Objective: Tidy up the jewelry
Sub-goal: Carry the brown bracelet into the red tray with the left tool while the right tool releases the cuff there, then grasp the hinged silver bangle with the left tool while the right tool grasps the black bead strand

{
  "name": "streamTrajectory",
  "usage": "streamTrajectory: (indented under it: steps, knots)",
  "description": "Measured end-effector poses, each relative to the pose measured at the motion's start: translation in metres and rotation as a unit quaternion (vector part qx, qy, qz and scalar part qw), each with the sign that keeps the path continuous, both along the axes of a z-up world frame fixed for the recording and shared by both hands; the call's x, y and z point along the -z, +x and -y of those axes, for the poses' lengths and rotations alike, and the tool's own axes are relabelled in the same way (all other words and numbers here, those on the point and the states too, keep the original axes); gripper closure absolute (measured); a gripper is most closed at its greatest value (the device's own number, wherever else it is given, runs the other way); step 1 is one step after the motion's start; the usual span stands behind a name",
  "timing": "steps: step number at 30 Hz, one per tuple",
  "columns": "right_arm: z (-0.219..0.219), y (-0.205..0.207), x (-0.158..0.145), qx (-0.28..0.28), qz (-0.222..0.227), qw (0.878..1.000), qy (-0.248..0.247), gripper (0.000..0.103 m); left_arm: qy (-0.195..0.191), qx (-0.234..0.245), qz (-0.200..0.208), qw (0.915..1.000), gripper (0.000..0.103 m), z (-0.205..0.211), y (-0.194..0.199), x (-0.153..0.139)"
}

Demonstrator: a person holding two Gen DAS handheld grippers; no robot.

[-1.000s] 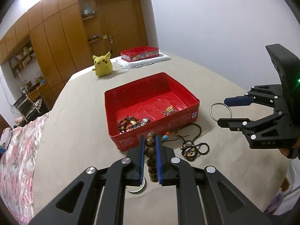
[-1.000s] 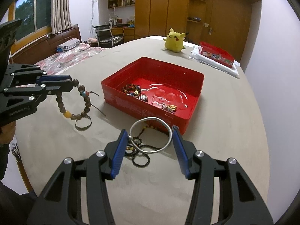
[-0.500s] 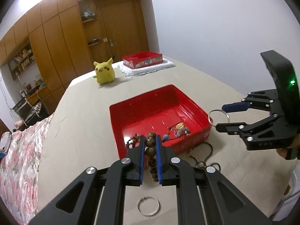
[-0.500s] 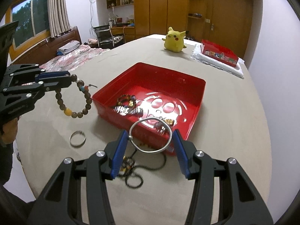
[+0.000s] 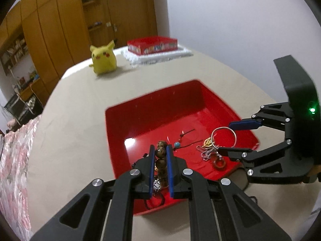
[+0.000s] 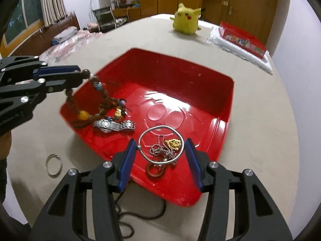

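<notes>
A red tray [image 5: 152, 110] [image 6: 200, 76] sits on the beige table. My left gripper [image 5: 160, 154] [image 6: 77, 78] is shut on a brown bead bracelet [image 5: 161, 152] [image 6: 104, 102] that hangs over the tray's near left corner. My right gripper [image 6: 160, 150] [image 5: 226, 138] is shut on a silver bangle [image 6: 181, 140] [image 5: 233, 135] and holds it above the tray's near side. In the tray lie a metal watch band [image 6: 114, 125], a gold pendant on a ball chain [image 6: 173, 143] and a brown ring [image 6: 154, 170].
A small silver ring [image 6: 53, 164] lies on the table left of the tray. A black bead necklace [image 6: 124, 221] lies in front of it. A yellow plush toy [image 6: 186, 19] and a red box [image 6: 242, 38] on a white cloth stand at the far end.
Both grippers have moved forward from in front of the tray to over it, carrying the bead bracelet and the bangle. The bracelet now dangles inside the tray.
</notes>
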State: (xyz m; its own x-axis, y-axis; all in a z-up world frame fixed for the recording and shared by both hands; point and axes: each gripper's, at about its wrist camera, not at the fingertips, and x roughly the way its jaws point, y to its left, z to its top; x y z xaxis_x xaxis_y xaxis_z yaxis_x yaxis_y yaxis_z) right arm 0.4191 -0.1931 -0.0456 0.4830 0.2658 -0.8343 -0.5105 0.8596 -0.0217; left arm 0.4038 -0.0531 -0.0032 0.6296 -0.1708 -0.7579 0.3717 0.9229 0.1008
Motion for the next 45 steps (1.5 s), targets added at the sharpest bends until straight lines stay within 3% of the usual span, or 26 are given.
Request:
streamTrajectory:
  steps: [6,13,25,32,37,45]
  knots:
    - [-0.004,0.011,0.018,0.000,-0.011,1.000,-0.015,0.054,0.004,-0.007,-0.027,0.9996,0.092,-0.001,0.020,0.031]
    - [0.000,0.018,0.026,0.005,-0.015,1.000,-0.021,0.054,0.006,-0.013,-0.033,0.9994,0.092,-0.005,0.024,0.044]
    - [0.008,0.005,0.015,0.009,-0.006,1.000,-0.008,0.053,0.008,-0.021,-0.022,0.9995,0.088,-0.010,0.015,0.033]
    - [0.021,-0.028,-0.012,0.015,0.021,0.999,0.029,0.050,0.008,-0.028,0.012,0.9995,0.067,-0.023,-0.027,0.007]
    - [0.032,-0.078,-0.028,0.017,0.057,0.997,0.043,0.042,0.001,-0.041,0.036,0.9985,0.060,-0.041,-0.070,-0.006]
    - [0.040,-0.145,-0.006,0.026,0.060,0.997,0.051,0.037,-0.001,-0.072,0.026,0.9970,0.048,-0.071,-0.131,0.015]
